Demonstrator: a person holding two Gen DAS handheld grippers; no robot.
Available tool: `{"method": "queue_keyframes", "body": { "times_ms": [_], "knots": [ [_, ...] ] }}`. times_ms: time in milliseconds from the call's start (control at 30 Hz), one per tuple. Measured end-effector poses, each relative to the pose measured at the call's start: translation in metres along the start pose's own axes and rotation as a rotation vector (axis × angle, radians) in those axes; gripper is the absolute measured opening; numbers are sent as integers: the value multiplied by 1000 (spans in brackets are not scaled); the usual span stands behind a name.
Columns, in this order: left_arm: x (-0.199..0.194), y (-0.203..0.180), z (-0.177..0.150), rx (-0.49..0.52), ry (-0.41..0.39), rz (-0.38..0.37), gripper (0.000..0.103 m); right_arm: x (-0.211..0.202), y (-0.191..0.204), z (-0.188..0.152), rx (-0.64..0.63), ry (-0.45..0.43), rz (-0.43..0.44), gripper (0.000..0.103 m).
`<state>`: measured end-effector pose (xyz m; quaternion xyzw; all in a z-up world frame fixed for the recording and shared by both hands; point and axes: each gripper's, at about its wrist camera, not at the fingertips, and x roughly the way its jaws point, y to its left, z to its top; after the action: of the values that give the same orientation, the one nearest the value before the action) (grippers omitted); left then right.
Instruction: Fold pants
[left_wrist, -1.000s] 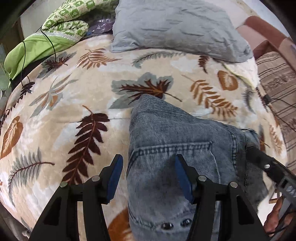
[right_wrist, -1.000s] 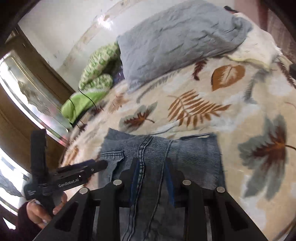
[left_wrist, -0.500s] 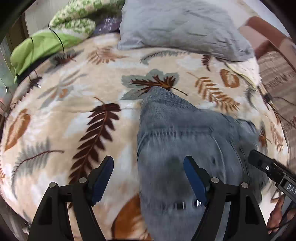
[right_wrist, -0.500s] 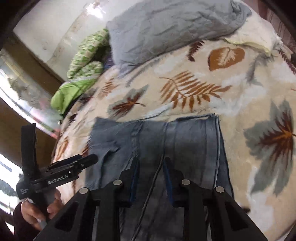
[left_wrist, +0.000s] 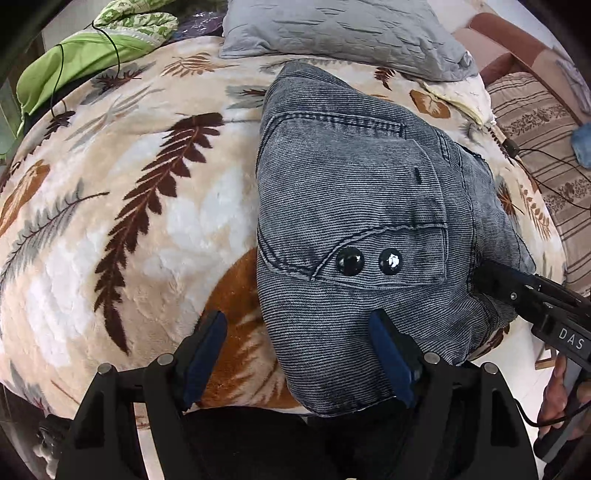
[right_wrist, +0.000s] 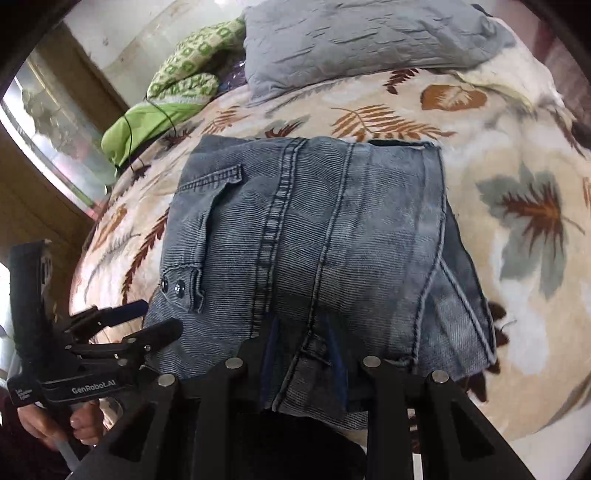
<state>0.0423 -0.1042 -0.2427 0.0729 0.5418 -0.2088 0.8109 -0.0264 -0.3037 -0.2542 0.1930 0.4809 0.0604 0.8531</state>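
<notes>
The folded blue denim pants (left_wrist: 351, 206) lie on a leaf-patterned blanket (left_wrist: 129, 221), their buttoned pocket facing up. My left gripper (left_wrist: 295, 325) hovers over their near left edge with its jaws opening. One blue pad is over the denim and the other over the blanket, and neither presses on the cloth. My right gripper (right_wrist: 301, 332) is shut on a bunched seam at the near edge of the pants (right_wrist: 332, 229). The left wrist view shows the right gripper (left_wrist: 491, 277) at the right side of the pants. The left gripper (right_wrist: 159, 315) shows at lower left in the right wrist view.
A grey pillow (left_wrist: 343, 33) lies at the head of the bed. Green bedding (left_wrist: 74, 62) with a black cable across it sits at the far left. A striped cushion (left_wrist: 535, 122) lies to the right. The bed's near edge is just under both grippers.
Both grippers have drawn back toward the near edge of the bed. The left jaws have spread wider and no longer close on the denim. The right gripper keeps its hold.
</notes>
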Motion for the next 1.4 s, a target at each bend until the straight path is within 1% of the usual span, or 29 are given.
{"method": "queue_keyframes", "body": {
  "times_ms": [167, 233, 300, 433, 533, 700, 867, 933, 1000, 1100, 1233, 1400],
  "knots": [
    [7, 8, 3, -6, 6, -3, 91, 3, -3, 0, 21, 19, -6, 31],
    [10, 9, 5, -15, 12, -1, 98, 5, -6, 1, 36, 21, 4, 31],
    [13, 9, 5, -17, 12, 10, 103, 5, -9, 3, 50, 26, 22, 31],
    [13, 9, 5, -21, 3, 18, 103, 7, -21, 8, 113, 45, 78, 31],
    [6, 8, 3, -19, -1, 18, 103, 7, -22, 7, 139, 50, 91, 31],
    [-11, 7, -6, -3, -14, 22, 103, 7, -16, 8, 130, 50, 57, 31],
    [-20, -1, -8, 41, -45, 54, 103, 9, -15, 9, 135, 54, 47, 31],
    [-16, -5, -10, 75, -48, 74, 103, 9, -16, 9, 140, 57, 48, 31],
    [-9, -4, -11, 83, -36, 84, 103, 9, -16, 10, 142, 62, 48, 31],
    [-6, -3, -13, 94, -45, 90, 103, 10, -15, 10, 141, 65, 42, 31],
    [-6, -14, -15, 153, -67, 140, 103, 11, -15, 10, 139, 63, 37, 31],
    [-14, -24, -21, 188, -87, 188, 103, 11, -15, 9, 143, 50, 36, 31]
  ]
}}
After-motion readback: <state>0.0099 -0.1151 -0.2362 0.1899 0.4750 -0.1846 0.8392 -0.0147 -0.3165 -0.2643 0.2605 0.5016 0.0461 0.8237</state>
